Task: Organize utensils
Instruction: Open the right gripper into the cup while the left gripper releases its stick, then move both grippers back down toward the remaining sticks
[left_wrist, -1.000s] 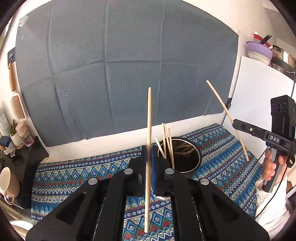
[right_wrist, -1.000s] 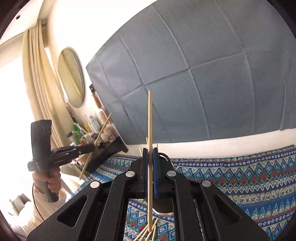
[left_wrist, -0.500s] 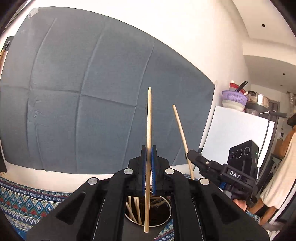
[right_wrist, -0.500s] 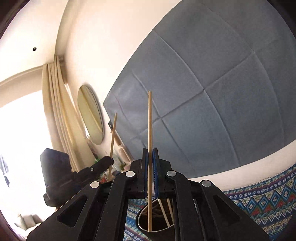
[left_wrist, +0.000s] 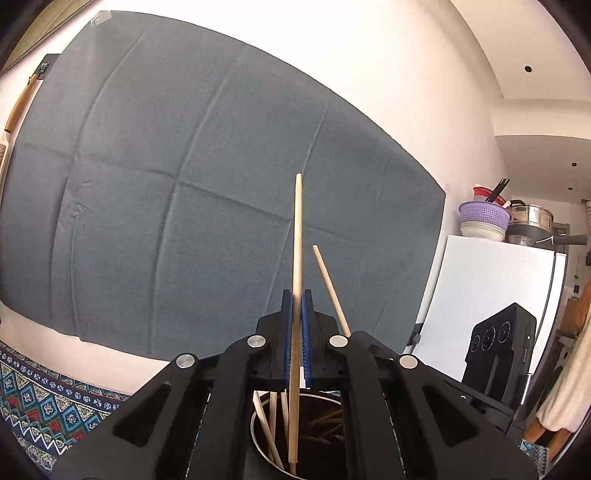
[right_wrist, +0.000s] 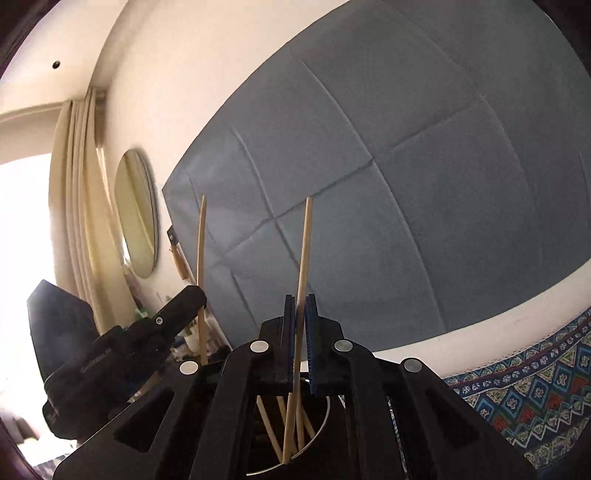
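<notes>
My left gripper is shut on a pale wooden chopstick that stands upright. Its lower end reaches into the round metal cup right below the jaws, among several other chopsticks. My right gripper is shut on a second chopstick, slightly tilted, with its lower end inside the same cup. Each view shows the other gripper close by: the left gripper with its stick, and the right one's stick just right of my left jaws.
The cup stands on a patterned blue cloth. A grey sheet hangs on the wall behind. A white fridge with bowls on top is at the right, beside a person's sleeve. A mirror and curtain are at the left.
Both grippers have come down and together over the cup and tipped up to level. The lower ends of both held chopsticks now sit inside the cup. The right chopstick has tilted slightly.
</notes>
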